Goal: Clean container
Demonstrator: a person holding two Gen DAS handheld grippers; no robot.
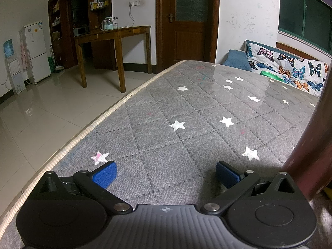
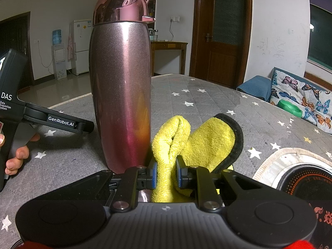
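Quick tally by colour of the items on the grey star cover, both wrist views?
Pink: 1, the flask
Yellow: 1, the cloth, pinched in the right gripper
Green: 1, an object by the butterfly pillow
Black: 1, the cooktop
Total: 4

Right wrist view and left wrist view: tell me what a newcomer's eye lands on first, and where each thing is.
The tall pink metallic bottle stands upright on the grey star-patterned table cover, close in front of the camera. Right beside it, the right tool is shut on a bright yellow cloth. The left tool is open with nothing between its blue pads.
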